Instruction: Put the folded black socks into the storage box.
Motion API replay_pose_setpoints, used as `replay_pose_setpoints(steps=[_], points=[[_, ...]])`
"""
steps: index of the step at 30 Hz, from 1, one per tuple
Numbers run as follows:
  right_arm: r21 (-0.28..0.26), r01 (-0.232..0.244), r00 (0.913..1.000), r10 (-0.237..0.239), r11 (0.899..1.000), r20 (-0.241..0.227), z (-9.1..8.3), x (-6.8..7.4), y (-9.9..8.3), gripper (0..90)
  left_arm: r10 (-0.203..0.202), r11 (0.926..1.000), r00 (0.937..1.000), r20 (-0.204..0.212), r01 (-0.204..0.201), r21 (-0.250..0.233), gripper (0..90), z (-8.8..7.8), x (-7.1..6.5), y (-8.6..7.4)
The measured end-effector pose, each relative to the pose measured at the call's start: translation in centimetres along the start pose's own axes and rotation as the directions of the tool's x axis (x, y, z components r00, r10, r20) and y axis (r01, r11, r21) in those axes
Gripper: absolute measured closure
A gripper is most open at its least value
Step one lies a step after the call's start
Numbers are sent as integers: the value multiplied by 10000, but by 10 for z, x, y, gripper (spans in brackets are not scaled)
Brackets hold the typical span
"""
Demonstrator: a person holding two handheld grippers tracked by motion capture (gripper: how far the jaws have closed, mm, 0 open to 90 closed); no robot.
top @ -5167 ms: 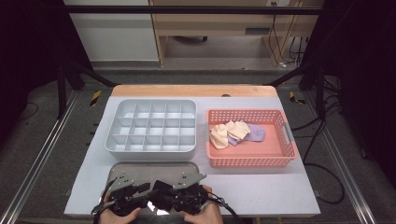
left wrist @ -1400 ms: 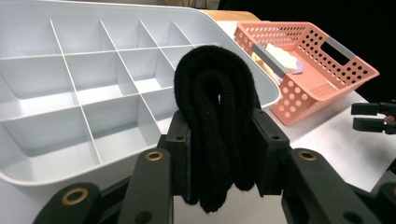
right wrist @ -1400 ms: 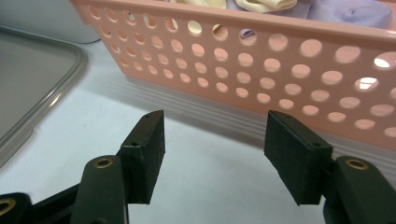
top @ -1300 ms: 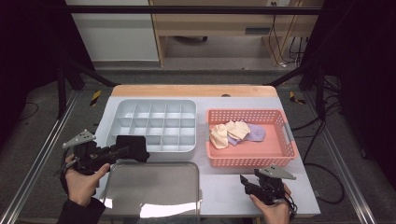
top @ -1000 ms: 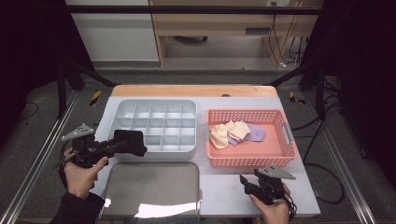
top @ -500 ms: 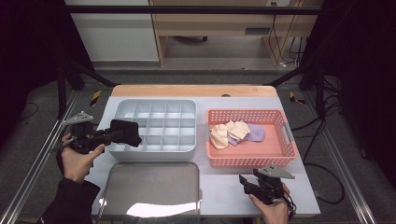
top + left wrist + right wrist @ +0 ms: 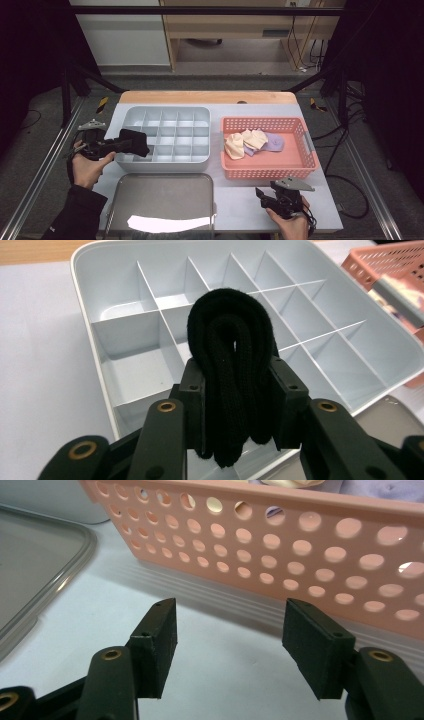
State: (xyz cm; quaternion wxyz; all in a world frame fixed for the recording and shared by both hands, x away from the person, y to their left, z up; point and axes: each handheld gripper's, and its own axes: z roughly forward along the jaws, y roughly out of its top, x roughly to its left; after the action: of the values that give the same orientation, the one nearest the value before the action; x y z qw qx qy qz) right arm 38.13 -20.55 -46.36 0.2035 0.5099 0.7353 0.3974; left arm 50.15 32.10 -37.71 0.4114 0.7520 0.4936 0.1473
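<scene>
My left gripper (image 7: pixel 131 145) (image 7: pixel 235 385) is shut on a folded black sock (image 7: pixel 232 365) (image 7: pixel 135 142). It holds the sock over the near left corner of a grey divided organizer box (image 7: pixel 167 135) (image 7: pixel 320 335) whose compartments look bare. A pink perforated basket (image 7: pixel 267 165) (image 7: pixel 280 530) to the right holds cream socks (image 7: pixel 245 142) and a lavender one (image 7: pixel 273 144). My right gripper (image 7: pixel 261 195) (image 7: pixel 227 647) rests low on the table in front of the basket, open, with nothing between its jaws.
A grey transparent lid (image 7: pixel 162 205) (image 7: pixel 35 565) lies flat at the table's front, in front of the organizer. A wooden strip (image 7: pixel 200 96) runs along the table's far edge. Metal frame rails stand at both sides.
My left gripper has carried the black sock from the table's left front forward and right to the organizer's near left corner. The lid lies where both grippers held it earlier. The right gripper stays still.
</scene>
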Motion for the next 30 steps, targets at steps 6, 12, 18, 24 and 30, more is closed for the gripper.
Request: replay_pose_setpoints(steps=[6, 12, 18, 24, 30], points=[[-10, -7, 10000, 7, 10000, -16, 0, 0, 0, 392, 344, 9985, 9994, -66, -341, 431, 652, 10, -7, -2], [-9, -20, 10000, 19, 10000, -34, 0, 0, 0, 392, 744, 9933, 9972, -23, -739, 892, 656, 14, -11, -6], [29, -27, 10000, 28, 10000, -57, 1, 0, 0, 393, 889, 9866, 9958, 204, -908, 1356, 659, 18, -13, -9], [61, -19, 9999, 20, 10000, -103, 2, 1, 0, 394, 824, 9799, 9965, 113, -831, 1813, 658, 24, -17, -10], [77, -24, 9999, 25, 10000, -103, 2, 1, 0, 394, 830, 9756, 9953, -505, -708, 2080, 659, 31, -25, -9]])
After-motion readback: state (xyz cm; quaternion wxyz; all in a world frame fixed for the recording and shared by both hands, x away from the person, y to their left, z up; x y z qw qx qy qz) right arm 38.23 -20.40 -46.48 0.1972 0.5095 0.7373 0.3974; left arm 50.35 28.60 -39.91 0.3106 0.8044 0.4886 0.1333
